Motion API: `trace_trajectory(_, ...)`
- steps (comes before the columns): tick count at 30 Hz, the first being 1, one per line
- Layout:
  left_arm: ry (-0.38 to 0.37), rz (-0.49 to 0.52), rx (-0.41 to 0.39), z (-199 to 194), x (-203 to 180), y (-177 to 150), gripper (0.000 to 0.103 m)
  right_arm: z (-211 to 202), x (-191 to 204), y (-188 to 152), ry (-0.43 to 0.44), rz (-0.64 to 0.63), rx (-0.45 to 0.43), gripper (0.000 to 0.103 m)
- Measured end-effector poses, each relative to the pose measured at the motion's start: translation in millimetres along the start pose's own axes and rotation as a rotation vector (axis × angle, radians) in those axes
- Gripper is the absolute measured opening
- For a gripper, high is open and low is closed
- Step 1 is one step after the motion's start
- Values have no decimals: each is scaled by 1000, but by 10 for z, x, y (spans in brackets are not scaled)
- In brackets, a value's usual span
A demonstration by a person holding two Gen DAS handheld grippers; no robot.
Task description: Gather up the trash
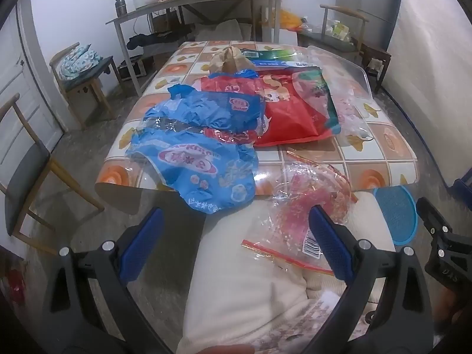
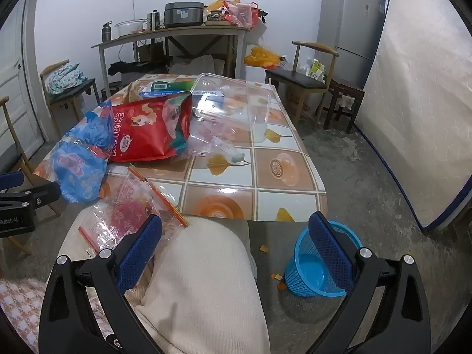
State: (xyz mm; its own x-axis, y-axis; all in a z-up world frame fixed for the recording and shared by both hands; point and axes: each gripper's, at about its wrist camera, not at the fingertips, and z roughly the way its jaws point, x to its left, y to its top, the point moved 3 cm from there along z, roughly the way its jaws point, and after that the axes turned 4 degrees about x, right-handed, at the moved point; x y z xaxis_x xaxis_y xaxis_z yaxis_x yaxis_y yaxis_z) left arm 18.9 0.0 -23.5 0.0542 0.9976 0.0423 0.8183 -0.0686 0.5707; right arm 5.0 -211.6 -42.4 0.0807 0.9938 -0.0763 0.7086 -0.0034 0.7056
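Trash covers my tiled table [image 2: 259, 174]. From the left: a crumpled blue wrapper [image 2: 81, 162] with pink ovals, its print too warped to read; a red pouch [image 2: 144, 135] showing a cartoon squirrel and unreadable white characters; a clear plastic tub [image 2: 236, 103] on its side. A clear zip bag [image 2: 124, 218] with a barcode hangs off the near edge. Left gripper [image 1: 236, 247] and right gripper [image 2: 236, 253] both gape wide, empty. "Robot.AI" marks the left tool. A blue basket [image 2: 312, 274] sits on the floor, right.

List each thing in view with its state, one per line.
Left tool: open, empty.
Right tool: open, empty.
Blue basket: upright on floor, empty.
Red bag: lying on the table, top open.
Blue wrapper: crumpled.
Clear zip bag: overhanging table edge.
Clear container: tipped.
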Motion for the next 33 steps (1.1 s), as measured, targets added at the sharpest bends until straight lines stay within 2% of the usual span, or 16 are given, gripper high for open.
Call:
trace_trajectory(8, -9, 7, -8, -47, -44, -18, 94, -1, 2, 1, 3, 2, -2, 97)
trace_trajectory(33, -9, -31, 36, 80, 87, 0, 94, -1, 17, 25, -1, -3, -3, 97)
